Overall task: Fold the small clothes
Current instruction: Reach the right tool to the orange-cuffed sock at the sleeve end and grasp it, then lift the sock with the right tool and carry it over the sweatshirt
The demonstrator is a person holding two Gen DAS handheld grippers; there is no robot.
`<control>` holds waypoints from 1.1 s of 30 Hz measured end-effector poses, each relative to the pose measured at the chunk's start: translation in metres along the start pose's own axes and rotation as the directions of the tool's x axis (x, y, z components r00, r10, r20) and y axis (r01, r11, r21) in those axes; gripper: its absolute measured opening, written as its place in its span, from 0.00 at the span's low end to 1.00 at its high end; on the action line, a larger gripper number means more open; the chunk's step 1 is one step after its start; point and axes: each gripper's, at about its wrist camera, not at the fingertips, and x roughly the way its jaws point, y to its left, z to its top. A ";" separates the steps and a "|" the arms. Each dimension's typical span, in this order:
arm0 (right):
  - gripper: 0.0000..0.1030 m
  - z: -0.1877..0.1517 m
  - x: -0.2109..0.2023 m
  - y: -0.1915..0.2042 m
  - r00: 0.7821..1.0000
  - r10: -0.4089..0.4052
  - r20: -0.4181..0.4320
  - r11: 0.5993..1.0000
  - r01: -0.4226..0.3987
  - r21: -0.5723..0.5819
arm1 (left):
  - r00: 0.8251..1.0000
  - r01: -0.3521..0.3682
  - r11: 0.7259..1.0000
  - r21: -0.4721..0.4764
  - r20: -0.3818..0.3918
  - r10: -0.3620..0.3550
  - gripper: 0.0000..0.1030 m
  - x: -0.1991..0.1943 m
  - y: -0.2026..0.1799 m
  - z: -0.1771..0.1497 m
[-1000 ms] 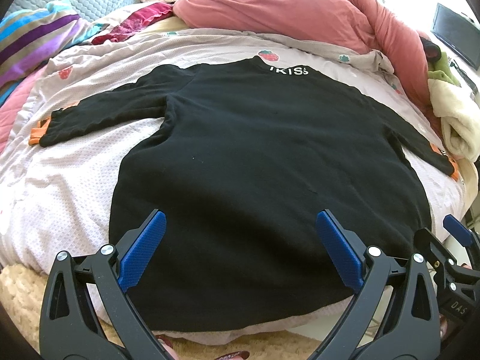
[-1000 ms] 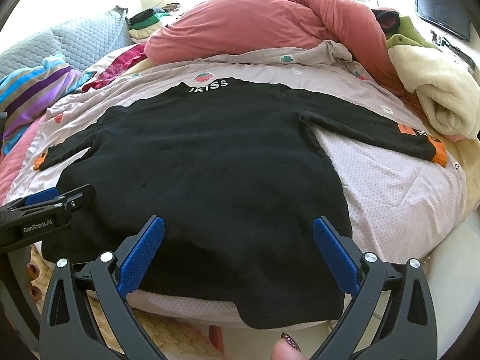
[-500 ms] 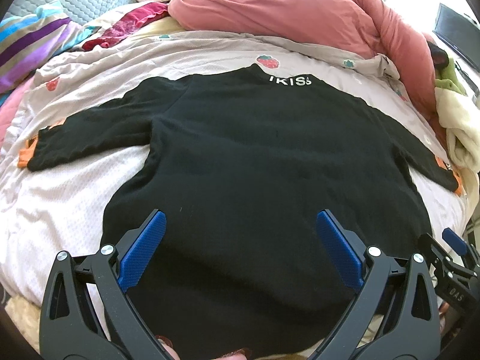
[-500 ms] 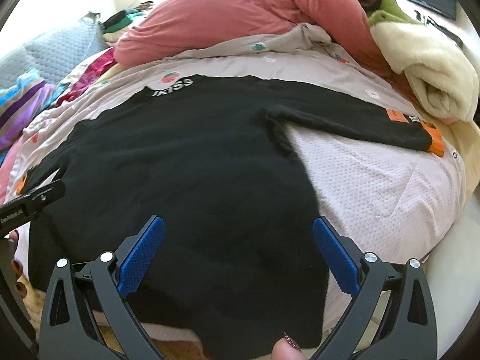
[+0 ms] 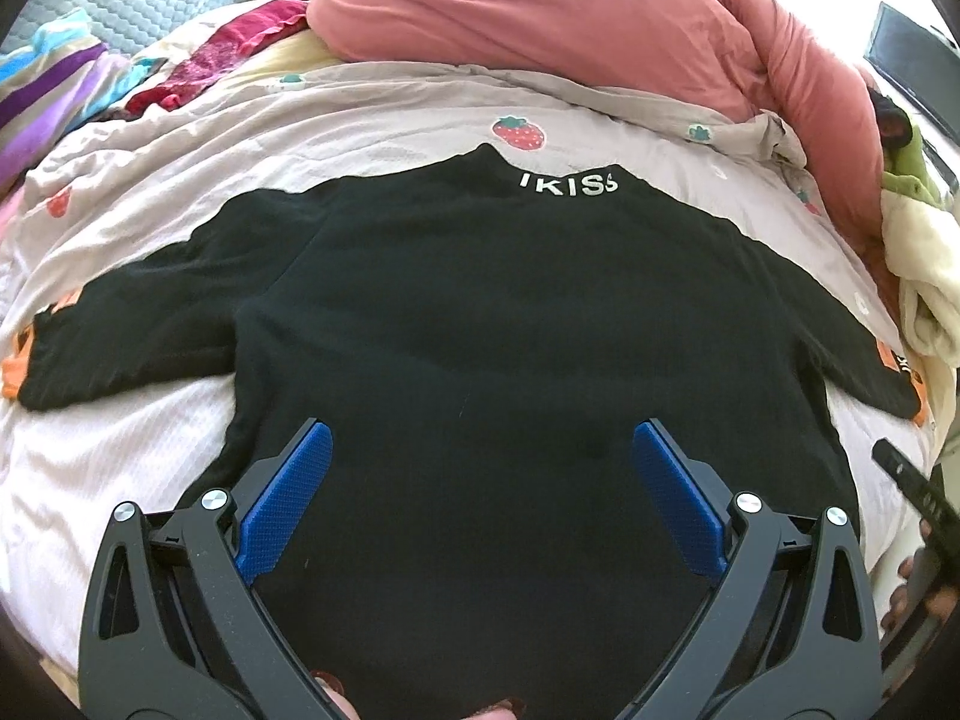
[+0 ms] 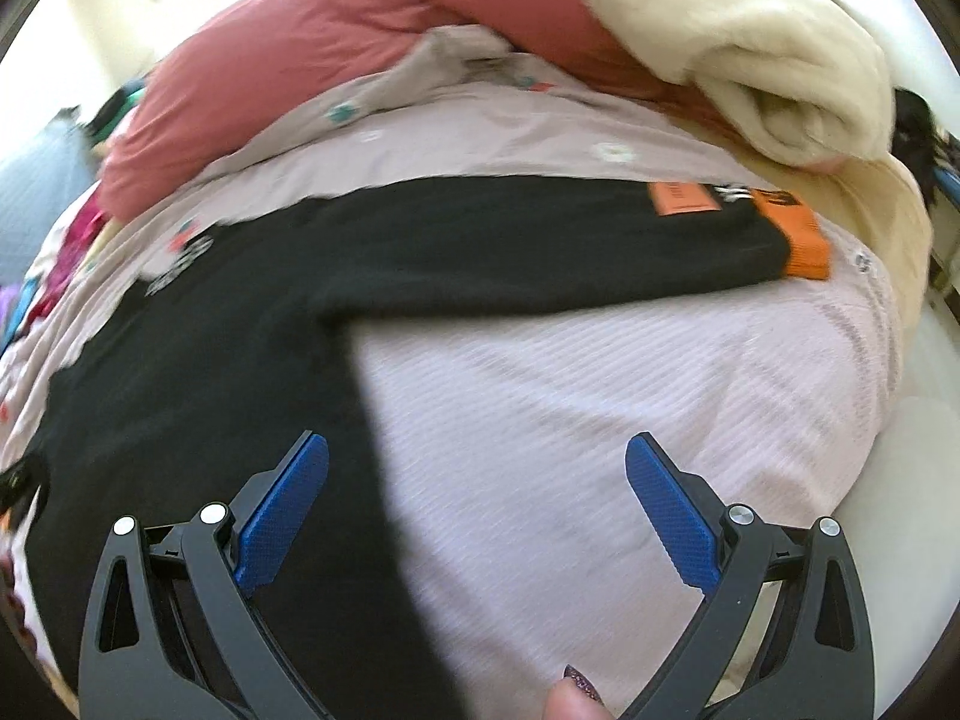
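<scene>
- Left wrist view: my left gripper [image 5: 477,483] hangs with its blue-padded fingers [image 5: 282,510] spread wide, holding nothing, over the lower middle of the black sweater [image 5: 510,330].
- Only this view shows the whole sweater: flat on the pale strawberry-print bedsheet [image 5: 120,468], both sleeves out to the sides, white "IKISS" lettering [image 5: 567,185] at the collar on the far side.
- Right wrist view: my right gripper [image 6: 477,480] is likewise spread wide and holds nothing. Its left finger lies over the sweater's [image 6: 210,390] side edge, its right finger over the bare bedsheet [image 6: 600,390].
- Only this view shows the right sleeve closely: an orange cuff [image 6: 801,240] and an orange patch [image 6: 681,198]. The picture is motion-blurred.
- Beyond the sweater: a pink duvet [image 5: 570,24] in both views; a rolled cream blanket [image 6: 750,60] plain in the right view alone.
</scene>
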 end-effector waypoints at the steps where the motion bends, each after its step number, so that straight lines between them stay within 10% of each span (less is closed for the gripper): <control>1: 0.96 0.006 0.004 -0.009 1.000 -0.019 0.008 1.000 0.019 0.022 | 1.000 0.001 1.000 0.004 -0.002 -0.001 0.92 0.002 -0.001 0.002; 27: 0.96 0.095 0.070 -0.177 0.995 -0.029 0.096 0.873 -0.022 0.488 | 0.997 0.025 0.999 0.020 -0.067 -0.023 0.92 0.081 -0.014 0.072; 33: 0.51 0.098 0.068 -0.179 0.990 -0.036 0.138 0.867 -0.038 0.497 | 0.997 0.012 1.000 -0.011 -0.071 -0.013 0.92 0.090 0.000 0.076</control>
